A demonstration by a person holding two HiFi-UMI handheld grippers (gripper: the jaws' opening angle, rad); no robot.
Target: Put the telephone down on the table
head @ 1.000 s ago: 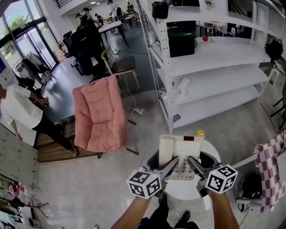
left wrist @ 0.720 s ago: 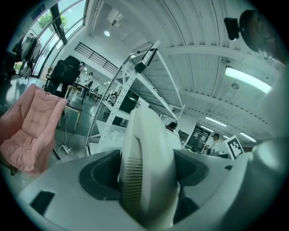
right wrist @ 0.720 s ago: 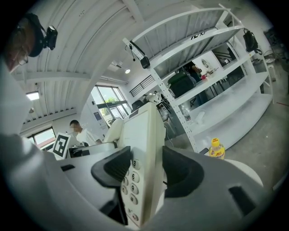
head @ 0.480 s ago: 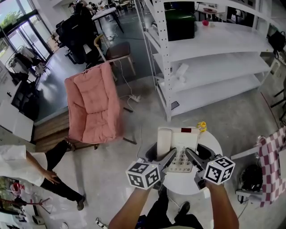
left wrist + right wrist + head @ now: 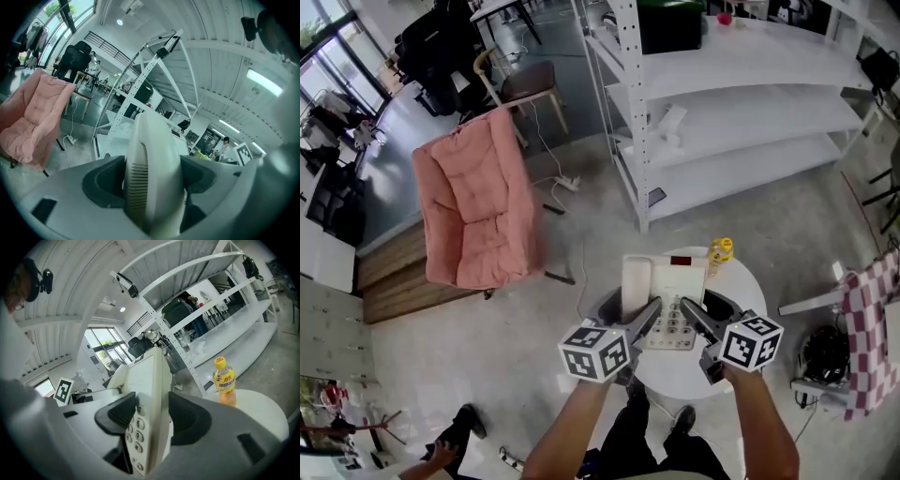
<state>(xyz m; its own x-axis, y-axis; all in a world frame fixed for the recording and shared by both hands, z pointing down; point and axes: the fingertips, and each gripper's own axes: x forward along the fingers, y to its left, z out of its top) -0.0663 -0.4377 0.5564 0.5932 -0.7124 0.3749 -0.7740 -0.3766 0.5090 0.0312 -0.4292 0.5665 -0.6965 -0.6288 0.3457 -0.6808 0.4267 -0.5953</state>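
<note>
In front of you stood the white shelf (image 5: 750,103), the biggest thing in the head view, and to its left the pink chair (image 5: 473,211) on the grey floor. Below you was the round white table (image 5: 684,380), and to its right hung a red checked cloth (image 5: 867,328). You held the telephone (image 5: 673,281) over the far part of the table with both grippers, one on each side. Whether its bottom touched the top, I could not tell. Your left gripper (image 5: 630,317) was closed on the left side of the telephone, with the handset (image 5: 152,159) standing up between its two jaws and pressed by both of them. Your right gripper (image 5: 708,317) was closed on the right edge of the telephone, and the keypad side faced the left jaw in the right gripper view. A small yellow bottle (image 5: 224,380) stood upright on the table just beyond the telephone, near the far rim.
</note>
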